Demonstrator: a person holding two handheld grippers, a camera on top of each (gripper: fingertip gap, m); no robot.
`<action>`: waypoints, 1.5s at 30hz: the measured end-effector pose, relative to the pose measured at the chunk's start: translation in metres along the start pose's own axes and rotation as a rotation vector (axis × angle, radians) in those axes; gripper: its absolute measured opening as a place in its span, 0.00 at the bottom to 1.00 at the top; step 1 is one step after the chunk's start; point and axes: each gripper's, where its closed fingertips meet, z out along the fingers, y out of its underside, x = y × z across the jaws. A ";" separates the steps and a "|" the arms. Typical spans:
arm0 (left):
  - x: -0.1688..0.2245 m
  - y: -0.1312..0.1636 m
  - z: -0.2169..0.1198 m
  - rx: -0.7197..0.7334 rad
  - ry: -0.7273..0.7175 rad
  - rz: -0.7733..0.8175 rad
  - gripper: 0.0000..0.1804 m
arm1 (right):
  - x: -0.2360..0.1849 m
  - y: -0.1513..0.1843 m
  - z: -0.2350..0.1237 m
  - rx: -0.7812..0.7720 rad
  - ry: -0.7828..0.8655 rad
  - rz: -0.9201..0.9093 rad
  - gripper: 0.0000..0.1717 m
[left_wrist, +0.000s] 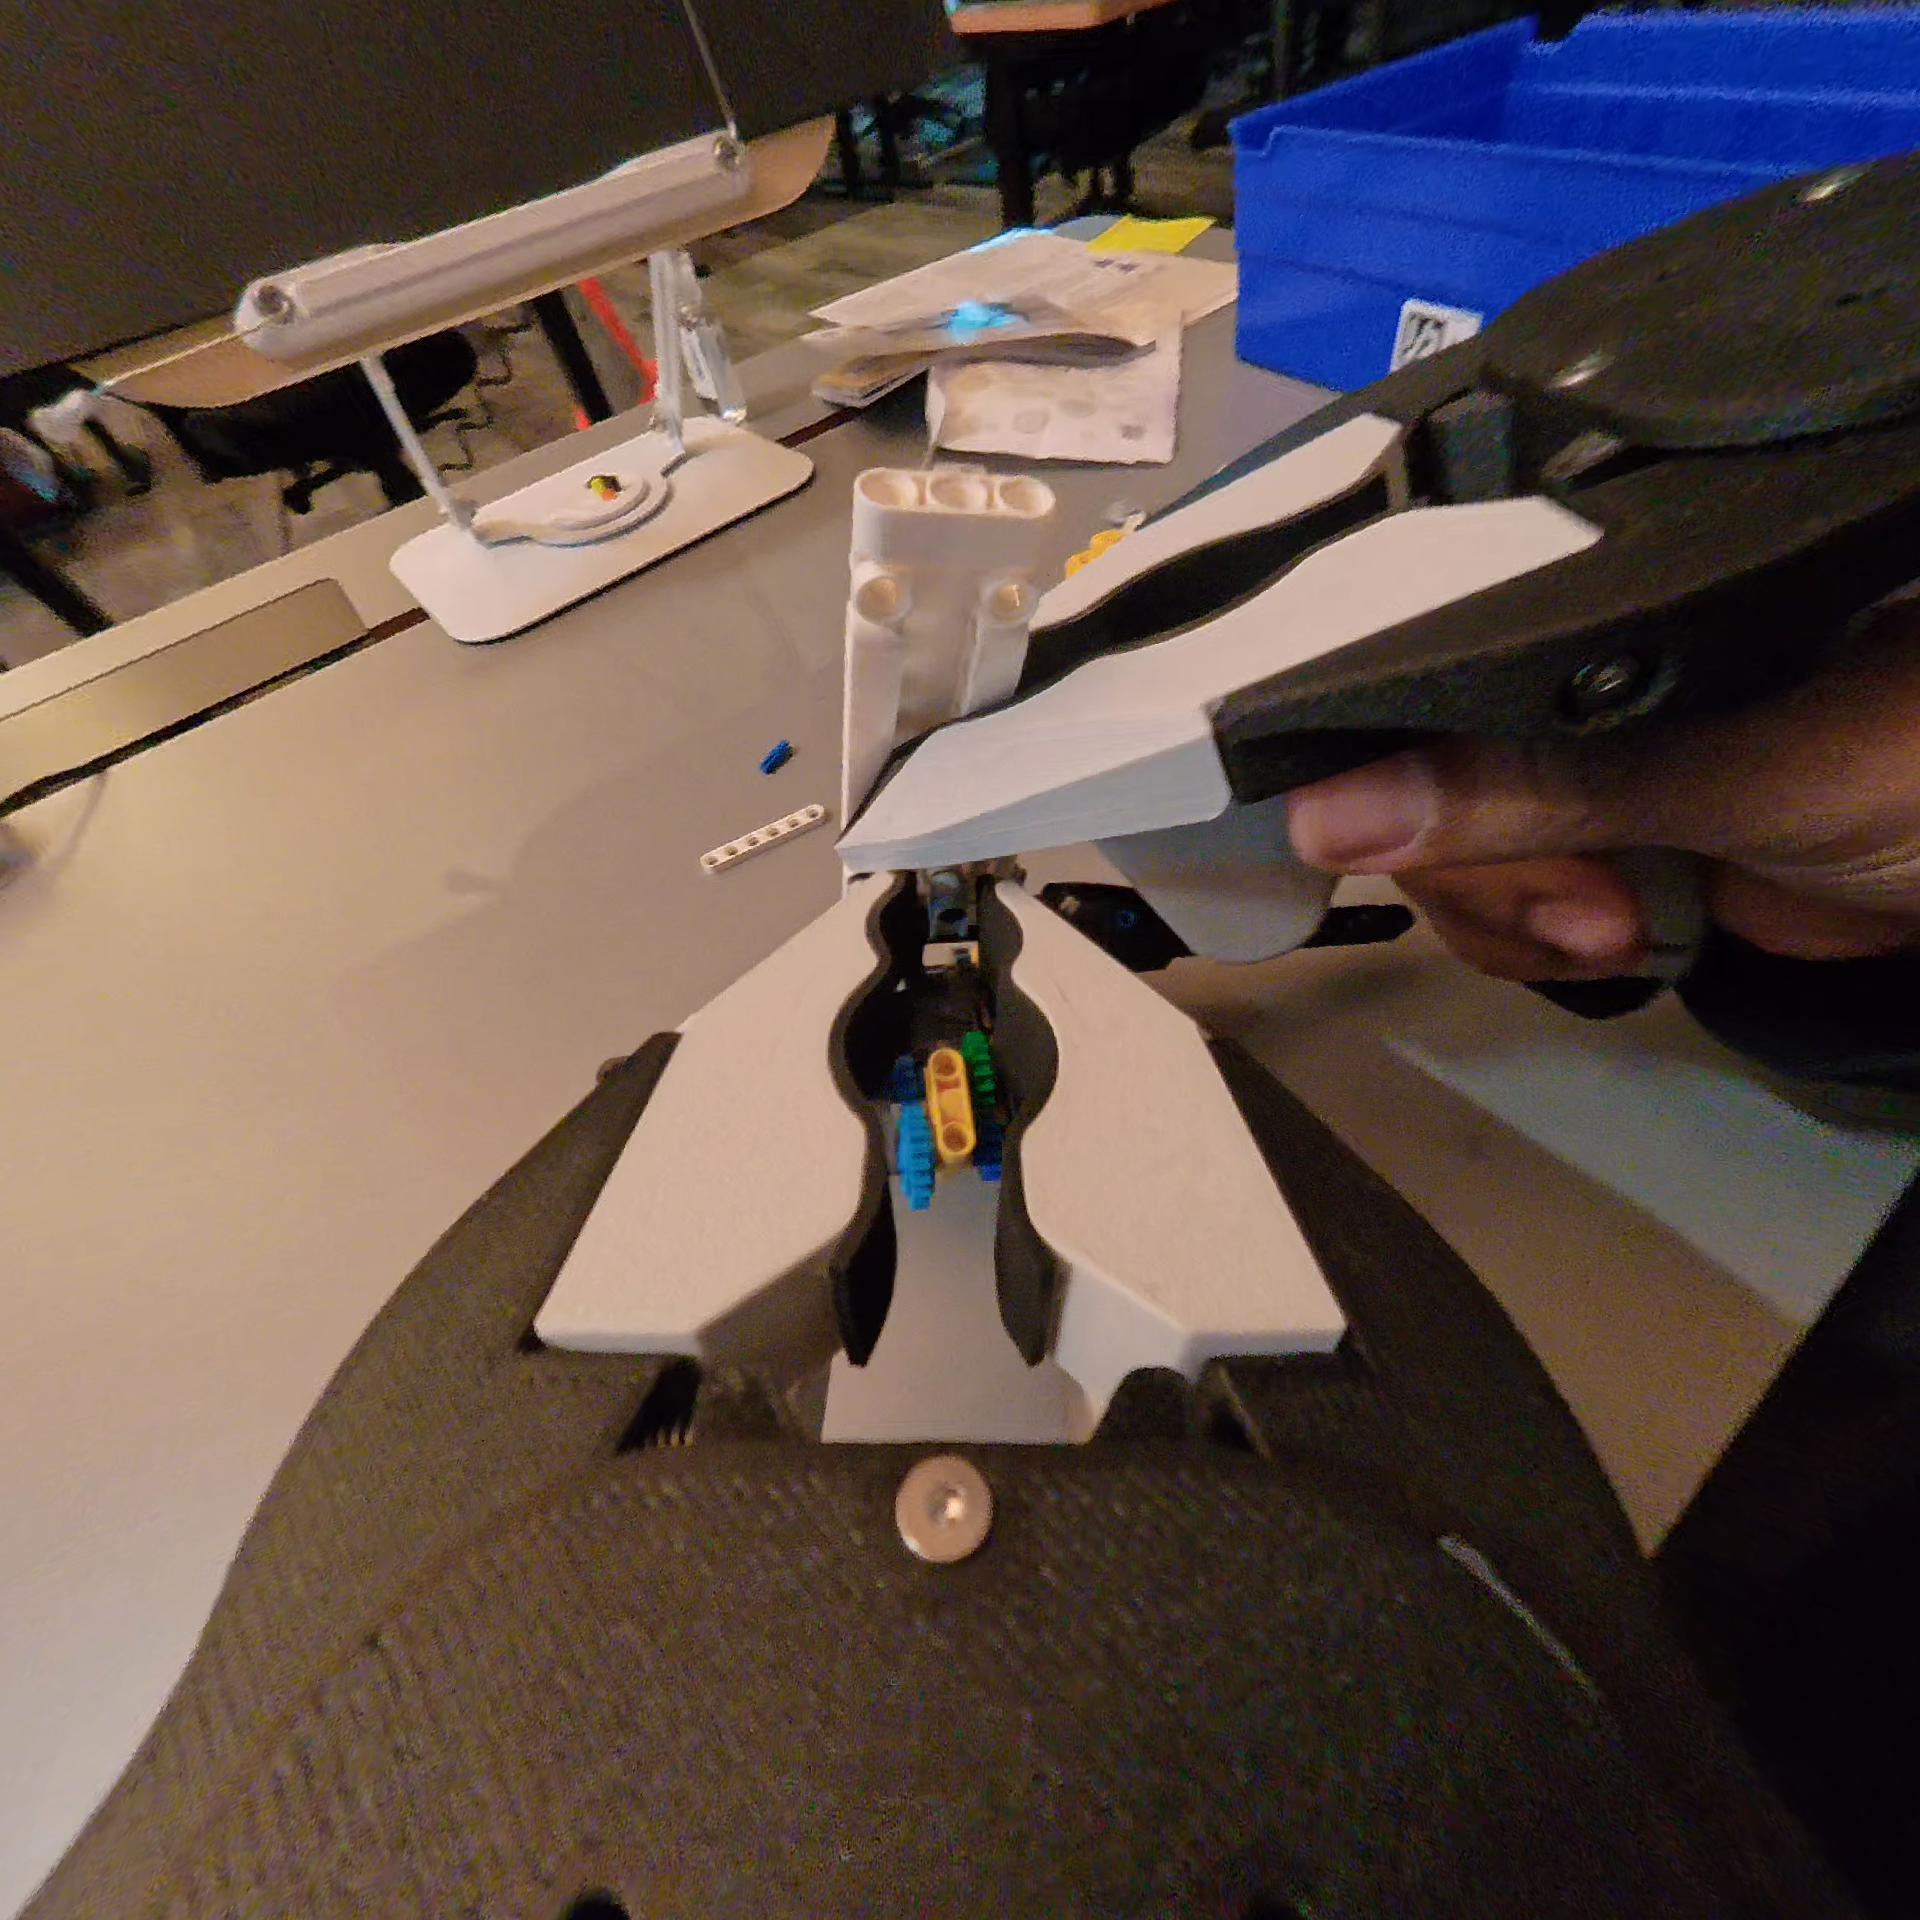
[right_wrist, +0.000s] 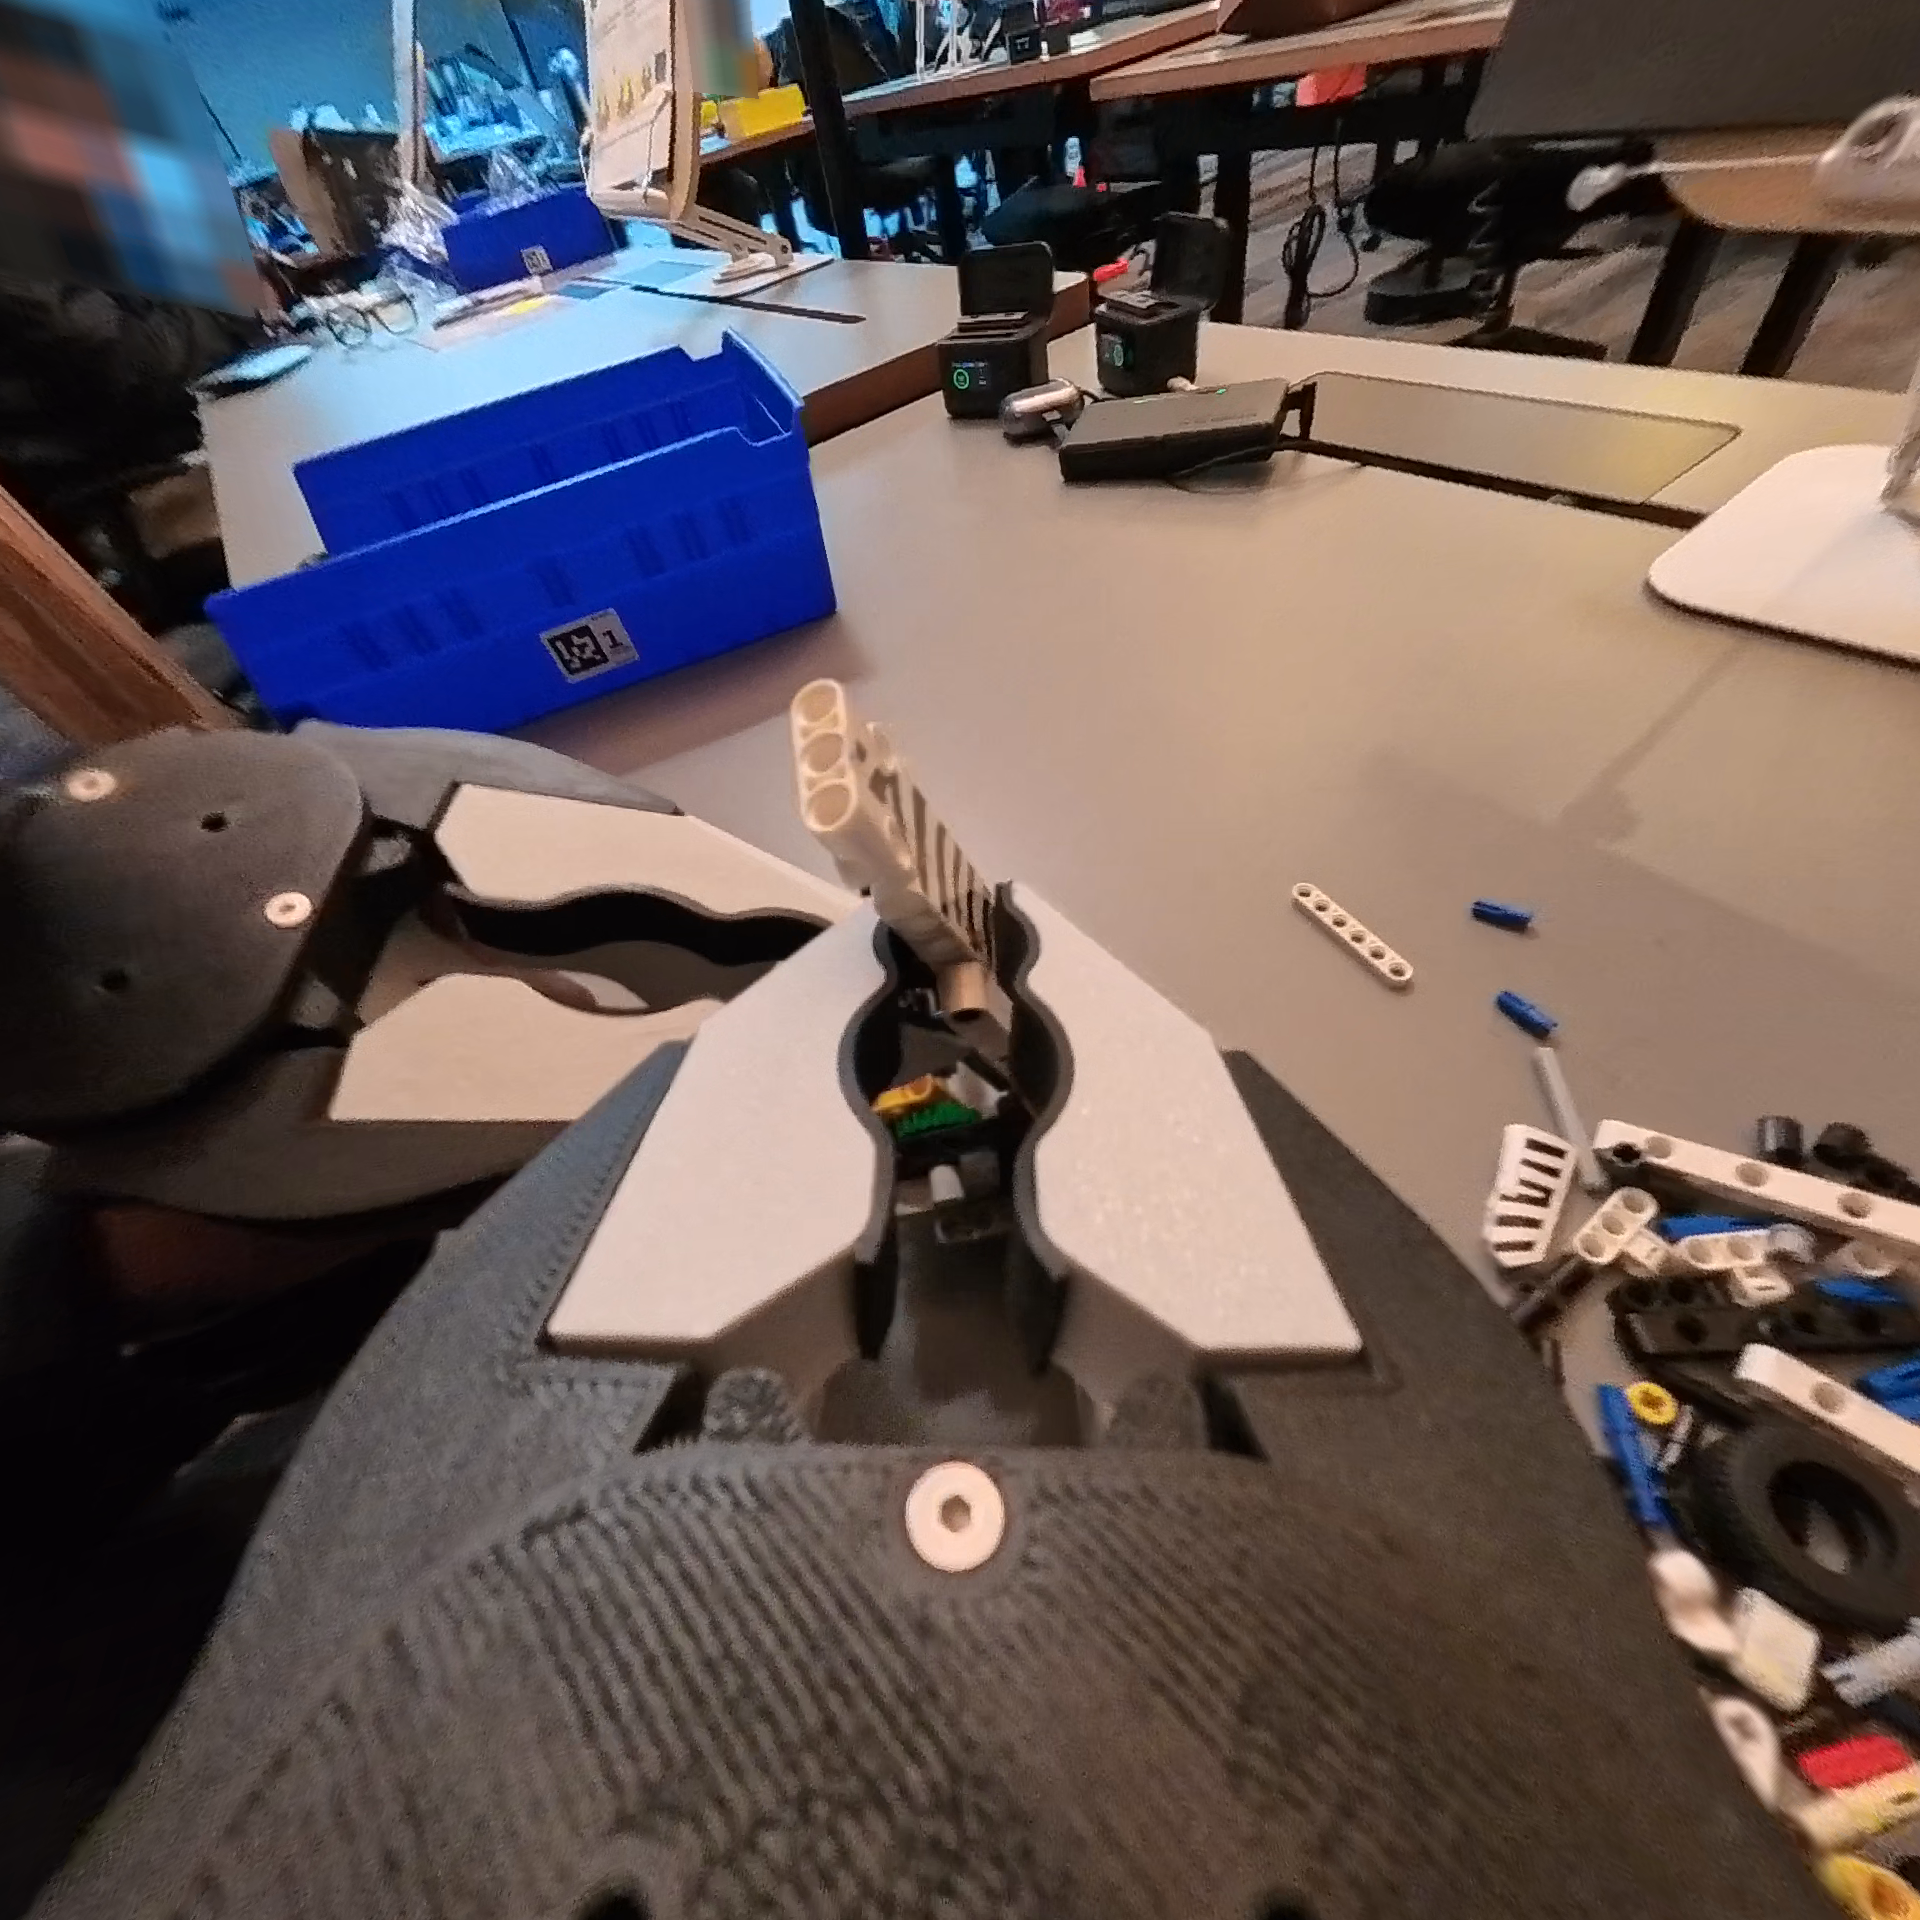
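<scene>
Both my hand-held grippers, left (left_wrist: 951, 904) and right (right_wrist: 951, 935), are clamped on one small brick assembly (right_wrist: 894, 831) held above the bench (right_wrist: 1247, 644); loose bricks (right_wrist: 1714, 1299) lie near right.

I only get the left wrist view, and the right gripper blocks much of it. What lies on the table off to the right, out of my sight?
Observer: A pile of loose building pieces, with a black tyre in it.
Operator: I see one blue pin by the white strip. Any more?
Observer: Two blue pins lie near that strip, and a grey rod too.
Operator: Is the upright white piece plain all round?
Observer: No, the white piece has black stripes on one side.
</scene>
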 end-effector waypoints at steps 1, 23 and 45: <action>0.000 0.001 0.002 -0.005 -0.012 0.017 0.04 | 0.000 0.000 -0.001 0.002 -0.015 0.025 0.07; -0.003 0.008 0.009 -0.052 -0.076 0.069 0.03 | 0.011 0.012 -0.007 -0.080 0.106 -0.377 0.04; -0.005 0.009 0.005 -0.036 -0.080 0.016 0.03 | 0.011 0.013 -0.006 -0.072 0.164 -0.452 0.05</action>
